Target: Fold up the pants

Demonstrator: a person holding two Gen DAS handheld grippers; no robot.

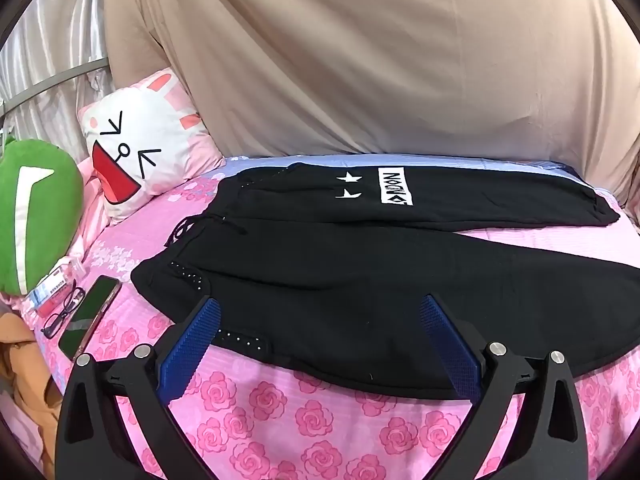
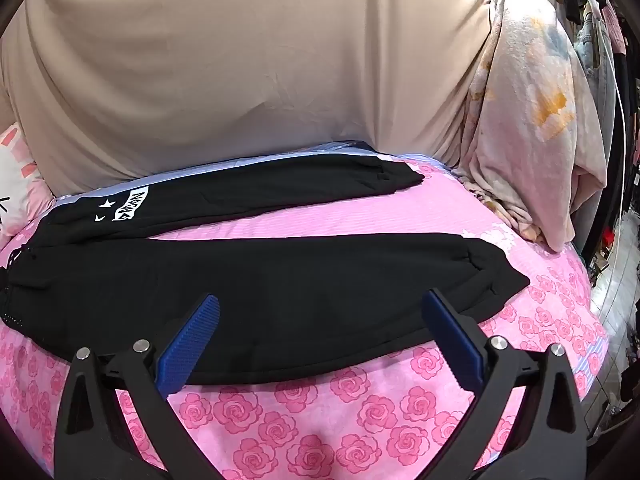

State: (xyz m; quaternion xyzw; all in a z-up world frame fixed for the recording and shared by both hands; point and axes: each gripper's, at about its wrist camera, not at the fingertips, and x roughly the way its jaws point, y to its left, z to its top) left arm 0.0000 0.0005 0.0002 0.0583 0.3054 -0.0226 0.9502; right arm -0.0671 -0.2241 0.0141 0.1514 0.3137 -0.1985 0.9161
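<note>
Spread flat across frame centre on the pink bed [image 1: 280,420], black pants [image 1: 320,280] ready for folding, left hand-held gripper [image 1: 320,308] and right hand-held gripper [image 2: 320,304] hovering wide apart, empty, over the lower-frame leg edge.

- The bed [image 1: 304,420] is covered by a pink sheet printed with roses; a blue striped band runs along its far edge.
- Black pants [image 1: 320,280] lie spread flat across it, waistband to the left, the two legs parted toward the right; the far leg carries white stars and a white label.
- At the left end a white bunny-face pillow [image 1: 140,152] leans beside a green cushion [image 1: 36,212].
- Near the left edge lie a phone [image 1: 90,316], a pair of glasses [image 1: 64,312] just beside it, and a small pink packet [image 1: 54,286].
- At the right end, a pale flowered blanket [image 2: 532,128] is heaped up.
</note>
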